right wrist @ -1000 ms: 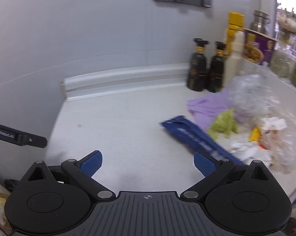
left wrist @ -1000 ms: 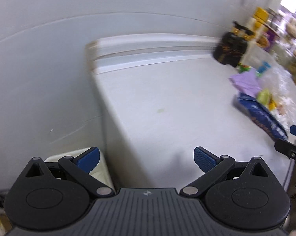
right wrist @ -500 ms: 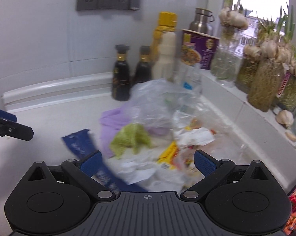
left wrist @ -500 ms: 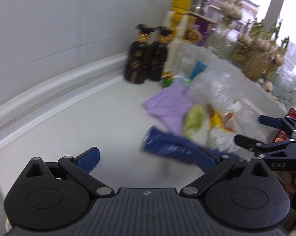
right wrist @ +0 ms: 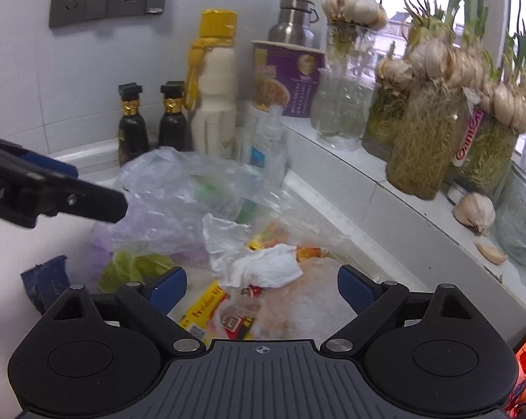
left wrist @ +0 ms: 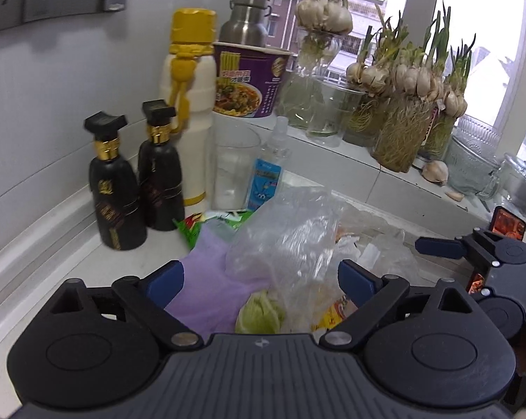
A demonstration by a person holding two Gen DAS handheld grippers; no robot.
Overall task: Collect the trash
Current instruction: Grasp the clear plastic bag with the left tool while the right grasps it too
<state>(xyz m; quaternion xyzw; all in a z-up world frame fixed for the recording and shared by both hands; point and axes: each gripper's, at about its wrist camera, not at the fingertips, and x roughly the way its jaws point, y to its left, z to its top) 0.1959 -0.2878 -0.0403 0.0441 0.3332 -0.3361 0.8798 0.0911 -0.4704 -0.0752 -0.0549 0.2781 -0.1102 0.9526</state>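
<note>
Hovering over the trash pile (right wrist: pixel 249 244), both the left gripper (left wrist: pixel 261 281) and the right gripper (right wrist: pixel 261 284) are empty, jaws wide but closing. Nothing looks collected yet: the plastic bag (left wrist: pixel 284 241), tissue (right wrist: pixel 263 265) and wrappers (right wrist: pixel 210 310) all lie on the counter (left wrist: pixel 71 251).

We read no full label. The purple paper noodle cup (left wrist: pixel 250 80) and the yellow packet (right wrist: pixel 207 309) carry print too blurred to make out.

Matte black left tongs (left wrist: pixel 261 281) and right tongs (right wrist: pixel 262 281), each with ribbed grey housing bearing a small crosshair mark, round black pivot discs, silver rivets on linkage arms, blue-padded fingers (right wrist: pixel 354 288).
</note>
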